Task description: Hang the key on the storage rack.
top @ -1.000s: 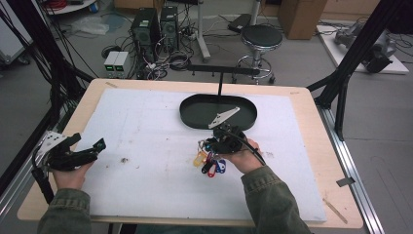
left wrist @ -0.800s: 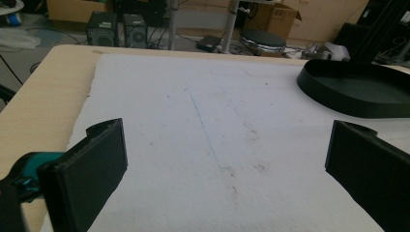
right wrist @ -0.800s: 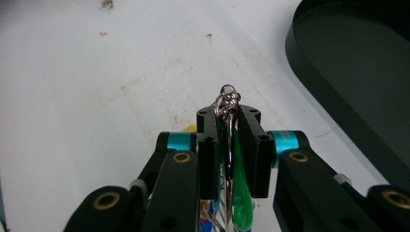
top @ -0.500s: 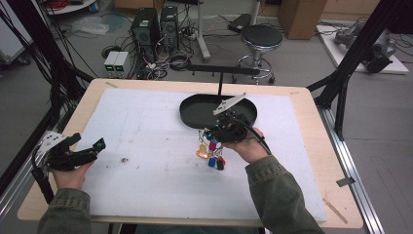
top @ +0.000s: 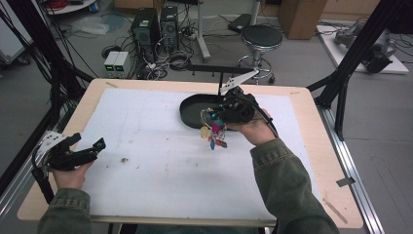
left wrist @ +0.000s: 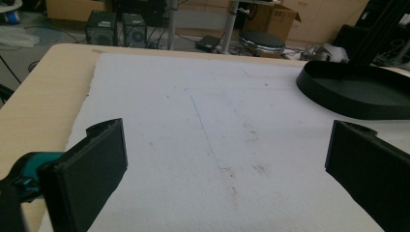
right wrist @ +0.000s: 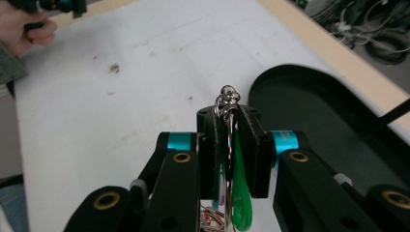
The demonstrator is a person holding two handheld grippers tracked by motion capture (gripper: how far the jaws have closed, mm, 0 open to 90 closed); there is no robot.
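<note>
The right gripper point(right wrist: 227, 145) has its jaws closed tight on the metal ring of a bunch of key tags point(top: 213, 134); in the right gripper view the ring point(right wrist: 227, 104) stands up between the two black jaws and pokes out just past their tips, with a green tag point(right wrist: 240, 193) hanging below them on the near side. In the high view the bunch dangles beneath the jaws, clear of the white mat point(top: 160, 161), showing yellow, pink, blue and red tags. The black oval tray point(right wrist: 329, 116) lies just ahead of the jaw tips and to their right in the right gripper view; in the high view the held bunch hangs beside the tray's near rim point(top: 187, 117), above the mat rather than over the tray. The left gripper point(left wrist: 222, 159) is released: its jaws stand wide apart with nothing between them, only bare mat with faint marks. Ahead of its right jaw and well beyond the tips lies the same tray point(left wrist: 358, 89). In the high view the left gripper point(top: 73, 153) is held in the person's left hand point(top: 70, 175) at the mat's left edge, well apart from the right gripper, with a small dark speck point(top: 124, 160) on the mat beyond its jaw tips.
</note>
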